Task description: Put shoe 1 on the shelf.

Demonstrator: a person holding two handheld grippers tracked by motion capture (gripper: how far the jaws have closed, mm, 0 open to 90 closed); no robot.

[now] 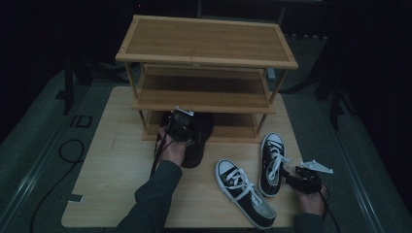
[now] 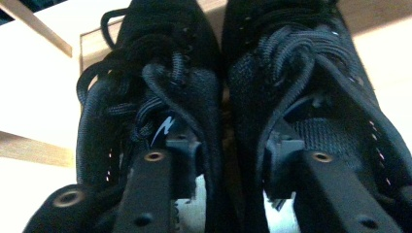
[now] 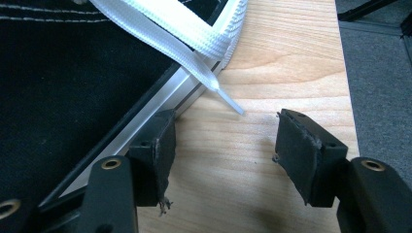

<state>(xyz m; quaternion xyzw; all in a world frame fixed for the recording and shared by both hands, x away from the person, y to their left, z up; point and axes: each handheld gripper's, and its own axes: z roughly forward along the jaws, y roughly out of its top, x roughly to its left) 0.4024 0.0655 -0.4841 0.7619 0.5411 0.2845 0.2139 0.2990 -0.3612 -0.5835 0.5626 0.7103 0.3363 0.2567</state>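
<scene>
A pair of black lace-up shoes (image 1: 198, 141) lies side by side at the foot of the wooden rack, toes toward its lowest shelf. My left gripper (image 1: 186, 136) reaches down into them. In the left gripper view, one jaw sits inside the left shoe (image 2: 145, 97) and the other inside the right shoe (image 2: 301, 82). The left gripper (image 2: 232, 160) is open, with the shoes' inner sides in its gap. My right gripper (image 1: 289, 174) rests open on the table beside a black-and-white sneaker (image 1: 272, 162). In its own view the right gripper (image 3: 223, 141) has only a white lace tip (image 3: 228, 99) near its gap, and the sneaker's canvas (image 3: 63, 73) lies at the left.
A three-tier bamboo rack (image 1: 206, 41) stands at the back of the light wooden table (image 1: 111, 174). A second black-and-white sneaker (image 1: 245, 194) lies slanted near the front edge. The table's right edge (image 3: 342, 97) is close to the right gripper, and cables trail at the left.
</scene>
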